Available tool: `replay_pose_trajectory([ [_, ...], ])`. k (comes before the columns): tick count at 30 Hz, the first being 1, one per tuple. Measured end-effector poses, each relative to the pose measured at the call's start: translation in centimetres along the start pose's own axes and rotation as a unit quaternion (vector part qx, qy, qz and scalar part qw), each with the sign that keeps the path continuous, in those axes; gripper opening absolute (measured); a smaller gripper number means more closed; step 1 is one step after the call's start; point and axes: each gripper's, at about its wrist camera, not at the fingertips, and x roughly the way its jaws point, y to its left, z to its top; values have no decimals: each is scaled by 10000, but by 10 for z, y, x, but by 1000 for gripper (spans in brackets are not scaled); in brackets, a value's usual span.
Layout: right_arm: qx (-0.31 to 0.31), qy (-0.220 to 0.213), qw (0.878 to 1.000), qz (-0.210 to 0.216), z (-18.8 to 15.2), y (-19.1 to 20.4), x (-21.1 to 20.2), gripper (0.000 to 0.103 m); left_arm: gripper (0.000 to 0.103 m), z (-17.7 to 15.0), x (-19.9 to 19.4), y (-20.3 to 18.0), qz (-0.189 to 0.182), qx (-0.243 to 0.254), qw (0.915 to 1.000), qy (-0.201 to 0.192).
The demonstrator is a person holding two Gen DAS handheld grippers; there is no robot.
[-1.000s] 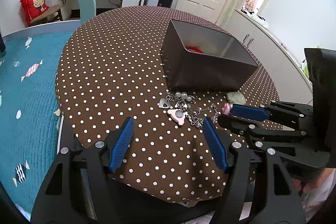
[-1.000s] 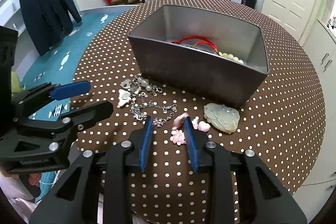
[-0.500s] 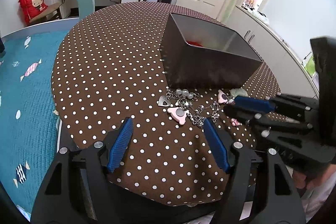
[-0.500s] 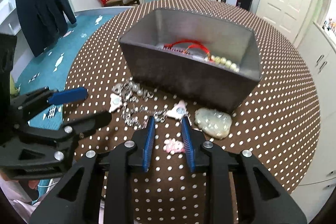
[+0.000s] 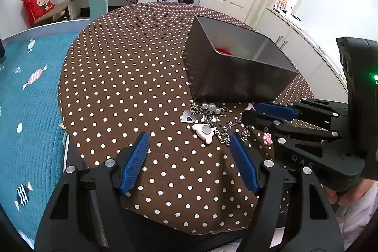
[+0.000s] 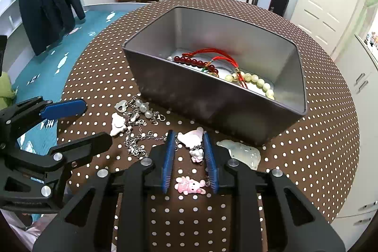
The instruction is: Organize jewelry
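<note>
A grey metal box [image 6: 236, 110] [image 5: 236, 77] stands on the dotted table and holds a red bead bracelet [image 6: 196, 61] and a pale bead bracelet [image 6: 257, 82]. A silver charm chain [image 6: 139, 124] [image 5: 212, 119] with pink charms lies in front of it. My right gripper [image 6: 187, 141] [image 5: 250, 111] is part open, its jaws around a pink charm [image 6: 192, 136]; a pink bunny charm [image 6: 189, 185] lies further back between the fingers. My left gripper [image 5: 189, 145] [image 6: 92, 122] is open and empty, just short of the chain.
A pale jade pendant [image 6: 241, 152] lies right of my right gripper, by the box. The round table's edge [image 5: 63, 96] drops to a teal rug [image 5: 26, 98] on the left. White cabinets [image 6: 359, 86] stand to the right.
My right gripper has moved forward toward the box, so its jaws now stand around the pink charm and the bunny charm lies further back. The left gripper has barely moved.
</note>
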Motion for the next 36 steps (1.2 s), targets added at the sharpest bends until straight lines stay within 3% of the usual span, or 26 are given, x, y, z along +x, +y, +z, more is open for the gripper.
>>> replay_pose_trajectory([
  [7,-157,-103,9997,154,-10,3,-4,16,70,6,4,0,-190,5,9998,-42],
  [11,-81,-95,9998,146,-13,-1,-7,14,58,10,10,-4,-220,87,9997,-64],
  [20,105,-171,9997,166,-11,-9,-14,14,27,11,18,-9,117,585,9982,-54],
  [27,147,-147,9996,208,-10,-11,-13,14,26,9,19,-18,85,912,9958,0],
  [36,196,-95,9994,282,-10,-13,-10,14,27,9,24,-30,136,1663,9859,98],
])
